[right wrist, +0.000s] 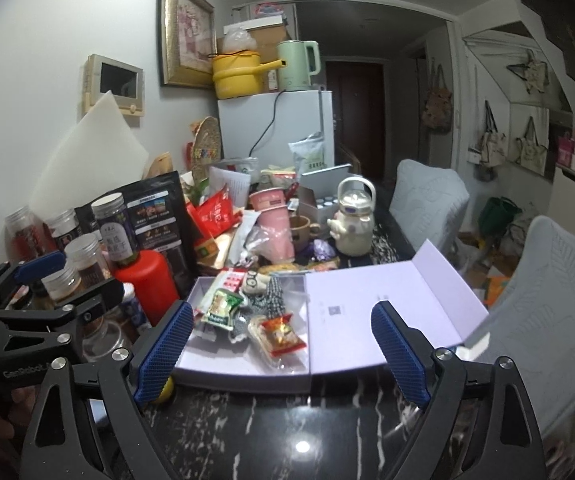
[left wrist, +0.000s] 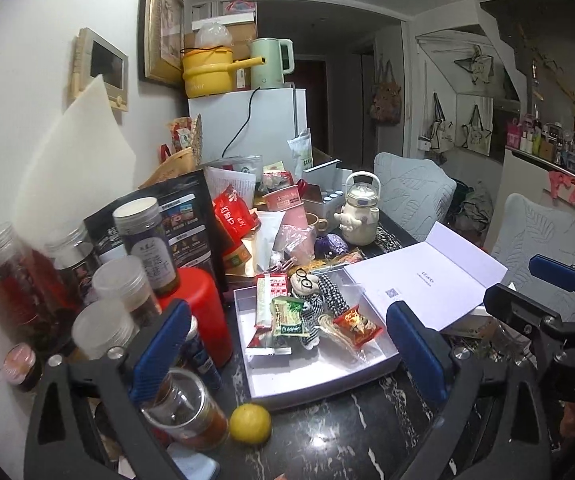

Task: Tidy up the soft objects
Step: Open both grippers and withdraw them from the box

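Note:
An open white box lies on the black marble table, its lid folded out to the right. In its tray lie a plush doll with glasses and checked clothes, a green snack packet, a red packet and a long red-and-white packet. My left gripper stands open in front of the tray with nothing between its blue pads. My right gripper is open beside it and holds nothing either.
Several jars and a red canister crowd the left side. A glass jar and a lemon sit by my left finger. Behind the box are pink cups, a cream bottle and snack bags. Two chairs stand on the right.

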